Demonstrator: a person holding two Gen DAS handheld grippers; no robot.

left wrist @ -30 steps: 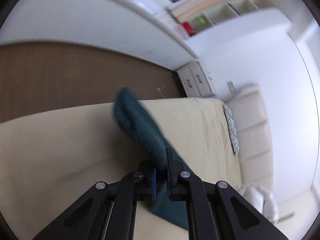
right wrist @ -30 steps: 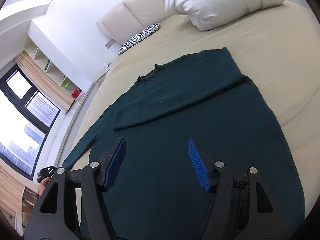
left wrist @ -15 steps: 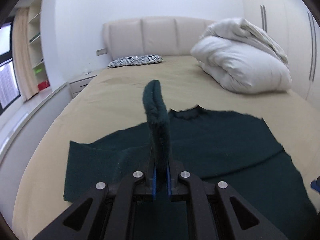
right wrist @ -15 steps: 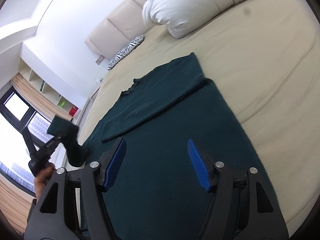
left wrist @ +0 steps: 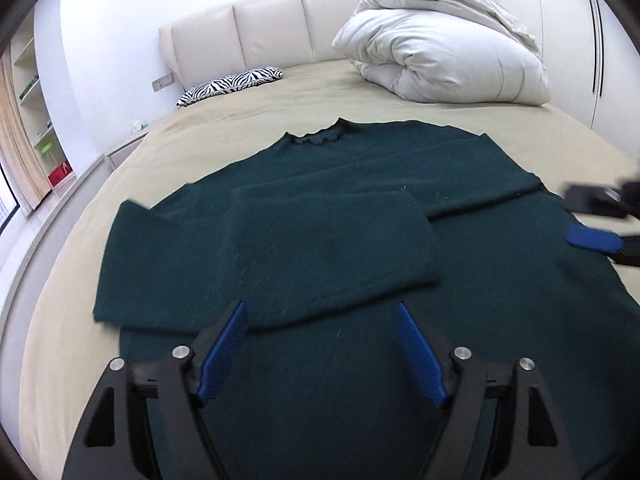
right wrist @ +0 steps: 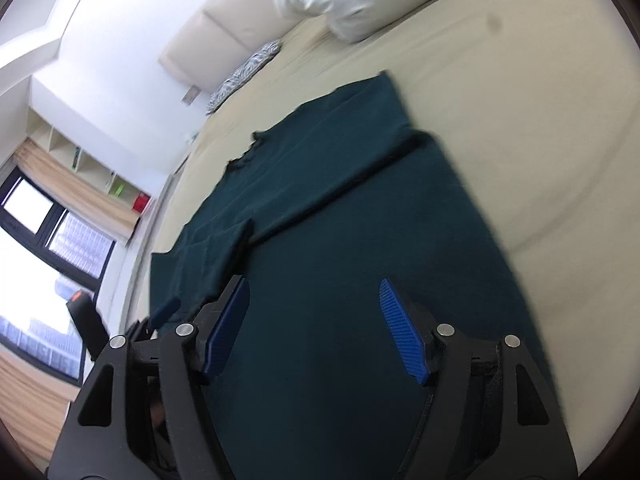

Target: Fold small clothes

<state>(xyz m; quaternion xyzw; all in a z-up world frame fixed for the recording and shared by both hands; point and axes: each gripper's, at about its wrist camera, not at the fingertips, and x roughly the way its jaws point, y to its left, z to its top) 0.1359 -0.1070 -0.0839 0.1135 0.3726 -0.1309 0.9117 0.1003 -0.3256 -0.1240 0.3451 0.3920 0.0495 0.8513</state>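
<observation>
The dark green knit sweater (left wrist: 400,208) lay flat on the beige bed (left wrist: 256,120), one sleeve (left wrist: 280,256) folded across its chest, no lettering readable, while the left gripper (left wrist: 320,352) and right gripper (right wrist: 316,324) were opening, nothing between them, and only the left view showed the white duvet (left wrist: 440,48) sharply.

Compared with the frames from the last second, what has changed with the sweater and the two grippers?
The left gripper, earlier shut on the left sleeve, carried it from beyond the bed's side across onto the sweater body and let go; its jaws are opening with nothing between them. The right gripper dipped slightly, open and empty, opening a little more. The other sleeve stayed folded; duvet and zebra pillow unchanged.
</observation>
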